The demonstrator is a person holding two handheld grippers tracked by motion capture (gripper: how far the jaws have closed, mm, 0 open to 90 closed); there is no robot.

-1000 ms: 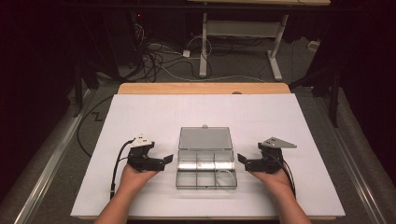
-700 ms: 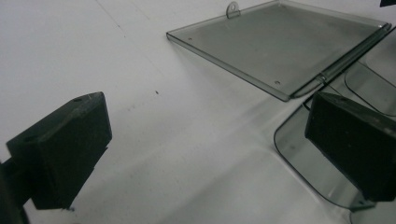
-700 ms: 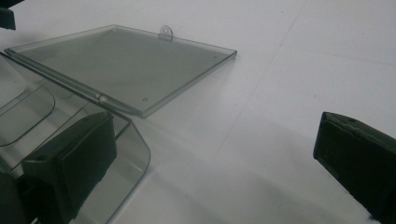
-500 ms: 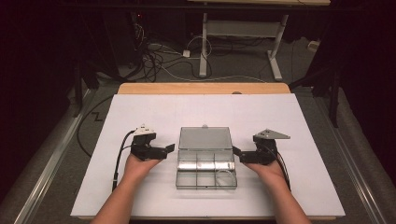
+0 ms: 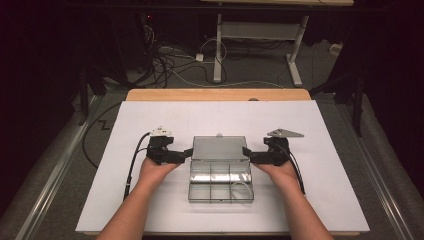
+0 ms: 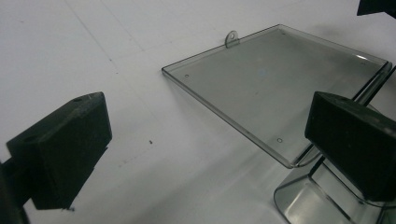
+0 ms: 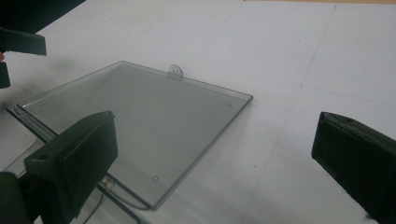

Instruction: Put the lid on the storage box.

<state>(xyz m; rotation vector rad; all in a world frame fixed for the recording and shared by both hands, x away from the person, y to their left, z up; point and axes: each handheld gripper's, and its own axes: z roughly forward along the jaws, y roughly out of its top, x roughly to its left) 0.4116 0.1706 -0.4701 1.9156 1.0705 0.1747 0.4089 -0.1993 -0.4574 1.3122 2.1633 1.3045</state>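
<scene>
White paper covers the table [image 5: 150,125], and beyond its far wooden edge the dark floor holds a tangle of cables [image 5: 170,60] at the upper middle of the high view. Over the last second I have brought both hands inward: my left gripper [image 5: 186,152] and my right gripper [image 5: 247,152] now sit just beside the hinge corners of the clear compartment box [image 5: 220,172], at centre frame, its lid [image 5: 219,148] lying flat open behind the tray. I judge that this sets me up to catch the lid's side edges and swing it shut.

Both claws are spread wide, pinching nothing. My left gripper view shows the lid's hang tab [image 6: 231,37] and one jaw already low beside the tray corner; from above that is too small to read. Something thin and curved, perhaps a wire [image 5: 243,187], lies in the tray's lower right compartment.
</scene>
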